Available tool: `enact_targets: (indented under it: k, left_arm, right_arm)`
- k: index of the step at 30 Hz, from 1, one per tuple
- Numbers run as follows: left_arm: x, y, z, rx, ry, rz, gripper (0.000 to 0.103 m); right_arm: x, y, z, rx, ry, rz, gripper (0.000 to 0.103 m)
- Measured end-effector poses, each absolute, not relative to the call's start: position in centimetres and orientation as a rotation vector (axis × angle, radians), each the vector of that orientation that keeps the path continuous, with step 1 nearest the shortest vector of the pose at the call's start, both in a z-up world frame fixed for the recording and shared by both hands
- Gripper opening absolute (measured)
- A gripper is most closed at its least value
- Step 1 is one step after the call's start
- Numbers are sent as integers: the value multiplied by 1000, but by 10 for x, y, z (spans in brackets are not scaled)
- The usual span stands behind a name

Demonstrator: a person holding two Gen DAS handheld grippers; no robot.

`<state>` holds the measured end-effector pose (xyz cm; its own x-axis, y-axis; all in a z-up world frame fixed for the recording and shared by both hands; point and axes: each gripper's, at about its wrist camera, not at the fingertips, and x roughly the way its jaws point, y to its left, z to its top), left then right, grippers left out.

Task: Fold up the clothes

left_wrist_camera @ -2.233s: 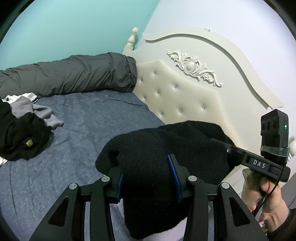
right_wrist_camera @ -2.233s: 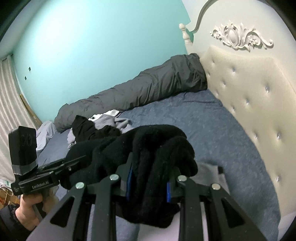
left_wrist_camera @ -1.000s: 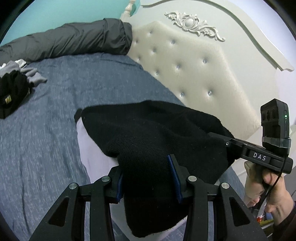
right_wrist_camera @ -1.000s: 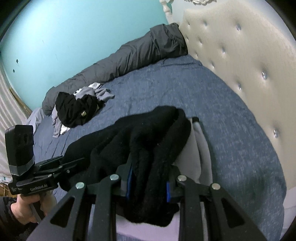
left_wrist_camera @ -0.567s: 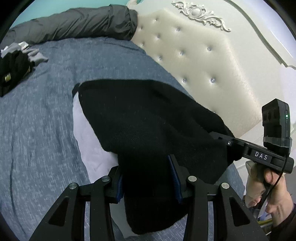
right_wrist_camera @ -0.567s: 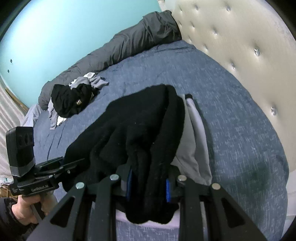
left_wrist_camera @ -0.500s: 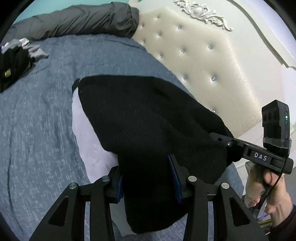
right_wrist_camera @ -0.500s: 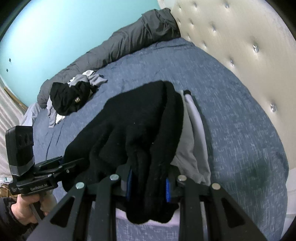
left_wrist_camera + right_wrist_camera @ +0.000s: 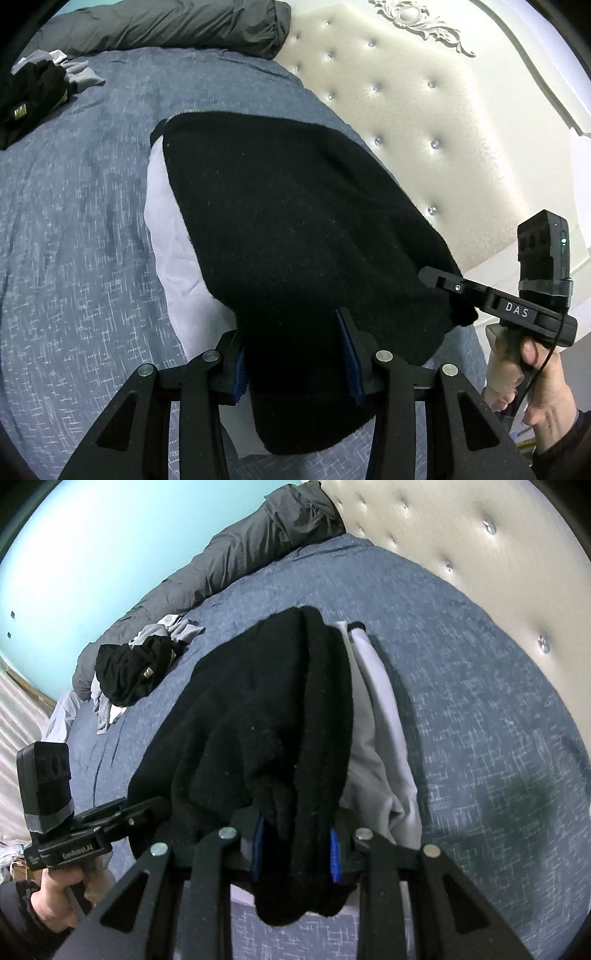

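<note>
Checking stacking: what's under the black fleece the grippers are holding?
A light grey garment lies under the black fleece, on the blue bedspread. Only its edge shows; the rest is covered, so its fold cannot be judged.

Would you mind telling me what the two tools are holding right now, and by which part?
Both hold the black fleece garment: the left tool and the right tool each pinch a bunched section of its near edge.
</note>
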<state>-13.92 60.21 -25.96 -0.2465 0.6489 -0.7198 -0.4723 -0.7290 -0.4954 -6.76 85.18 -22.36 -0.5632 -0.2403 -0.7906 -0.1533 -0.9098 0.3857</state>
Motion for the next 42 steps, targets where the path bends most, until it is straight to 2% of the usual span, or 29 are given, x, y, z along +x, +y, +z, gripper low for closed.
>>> enact_targets:
  k: [4, 9, 11, 15, 21, 27, 28, 29, 31, 32, 36, 42]
  left_arm:
    - [-137, 599, -269, -1281, -205, 2009, 45]
    - [-136, 593, -271, -1271, -209, 1978, 45]
    - [-135, 589, -266, -1268, -200, 1981, 45]
    - [-130, 582, -247, -1232, -169, 2028, 46]
    - [-123, 567, -211, -1098, -106, 2162, 46]
    - [-124, 589, -203, -1032, 14, 2160, 46]
    - [-124, 593, -206, -1036, 19, 2154, 46]
    - [-123, 597, -207, -1041, 24, 2147, 46]
    - [-123, 604, -214, -1053, 39, 2135, 46]
    - [-123, 607, -220, -1061, 51, 2132, 46]
    - [-116, 616, -240, -1071, 125, 2130, 46]
    - [-108, 618, -262, -1063, 170, 2096, 44]
  right_arm:
    - [-58, 861, -241, 1417, -752, -2654, 29]
    - [-46, 862, -247, 1346, -782, -2699, 31]
    - [-43, 863, -247, 1334, -787, -2713, 39]
    - [-36, 867, -241, 1313, -809, -2752, 45]
    - [-32, 858, -208, 1227, -684, -2879, 46]
    - [-38, 840, -175, 1047, -542, -2997, 45]
    - [-40, 837, -172, 1028, -523, -2986, 41]
    - [-43, 832, -173, 1037, -493, -2966, 28]
    - [-51, 822, -181, 1085, -423, -2923, 14]
    - [-55, 819, -189, 1119, -403, -2906, 11]
    - [-61, 816, -218, 1221, -382, -2913, 1]
    - [-56, 834, -248, 1229, -543, -2981, 0]
